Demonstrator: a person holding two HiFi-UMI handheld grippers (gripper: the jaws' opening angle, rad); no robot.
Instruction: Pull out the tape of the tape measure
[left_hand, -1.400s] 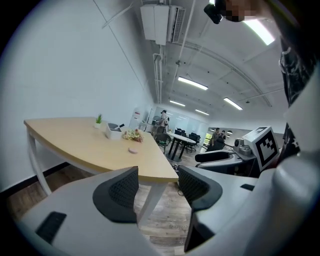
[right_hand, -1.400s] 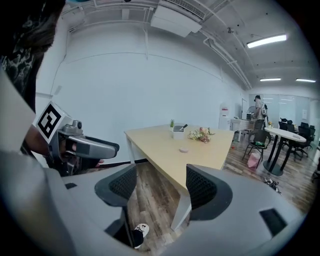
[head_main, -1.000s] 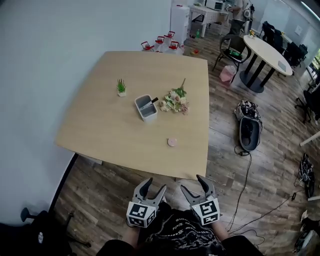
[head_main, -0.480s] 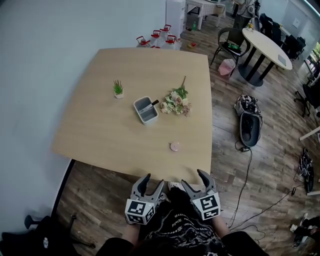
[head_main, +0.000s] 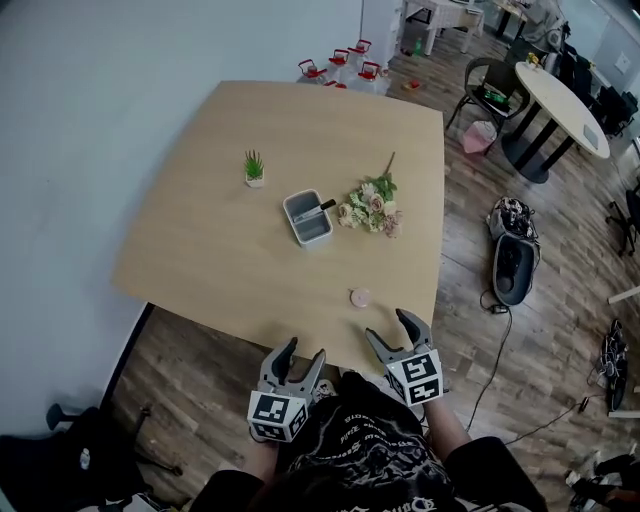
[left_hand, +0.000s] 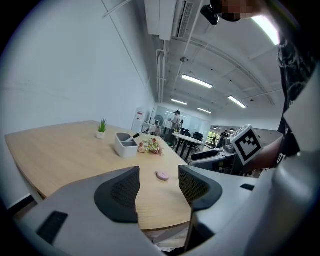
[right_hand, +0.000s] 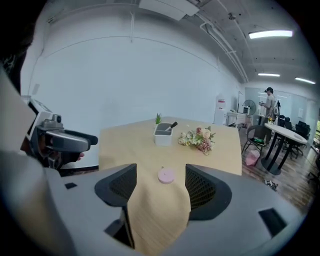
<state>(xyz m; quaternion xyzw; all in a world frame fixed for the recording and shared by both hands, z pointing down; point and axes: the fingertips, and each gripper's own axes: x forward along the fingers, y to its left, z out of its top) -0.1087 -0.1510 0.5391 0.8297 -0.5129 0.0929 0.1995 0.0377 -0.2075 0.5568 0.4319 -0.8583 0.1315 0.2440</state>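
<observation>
The round pink tape measure (head_main: 360, 297) lies flat on the pale wooden bench (head_main: 220, 230), and its tape mouth is too small to tell. The left gripper (head_main: 305, 350) and right gripper (head_main: 387, 323) both have their jaws apart and empty.

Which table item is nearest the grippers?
The pink round tape measure, lying alone in front; grey rectangular bin, flower bouquet and potted plant sit farther back.

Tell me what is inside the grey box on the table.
A dark stick-like item leans out of the grey box, over its rim toward the flowers. Its lower end is hidden inside the box, and what it is cannot be told.
</observation>
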